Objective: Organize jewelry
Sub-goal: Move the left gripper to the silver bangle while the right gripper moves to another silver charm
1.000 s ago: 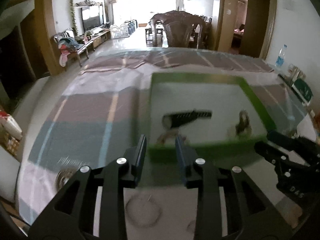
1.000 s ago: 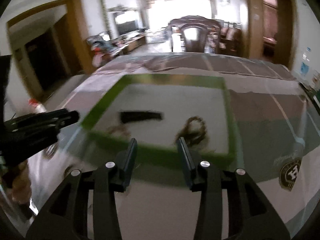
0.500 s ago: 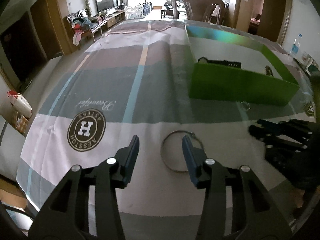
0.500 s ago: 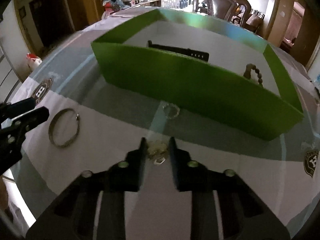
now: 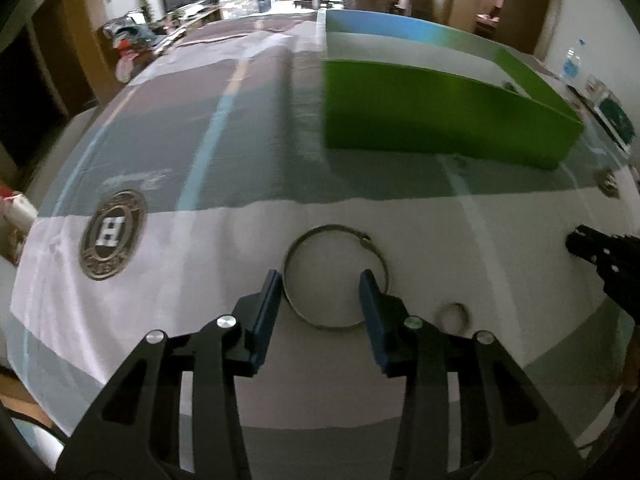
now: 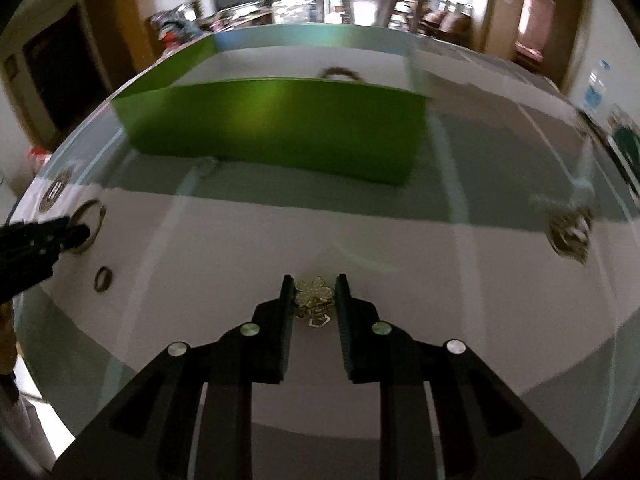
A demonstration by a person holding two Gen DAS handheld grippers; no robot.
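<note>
So my left tongs are low over the surface, with the big thin metal bangle lying flat right at the tips. The jaws have just been closing a bit, but they're spread for now: the left pad sits just outside the rim and the right pad covers the rim on its side, and I can't tell if either actually touches it. A small ring lies just beside the bangle, to its right.

My right tongs have the little gold flower brooch between the pads, jaws drawn in narrow around it. It looks pinched, though the brooch is down on the cloth.

The green box stands further back on the surface, open on top, with a dark beaded loop peeking over its wall. One more small sparkly ring lies right by the box's near wall.
</note>
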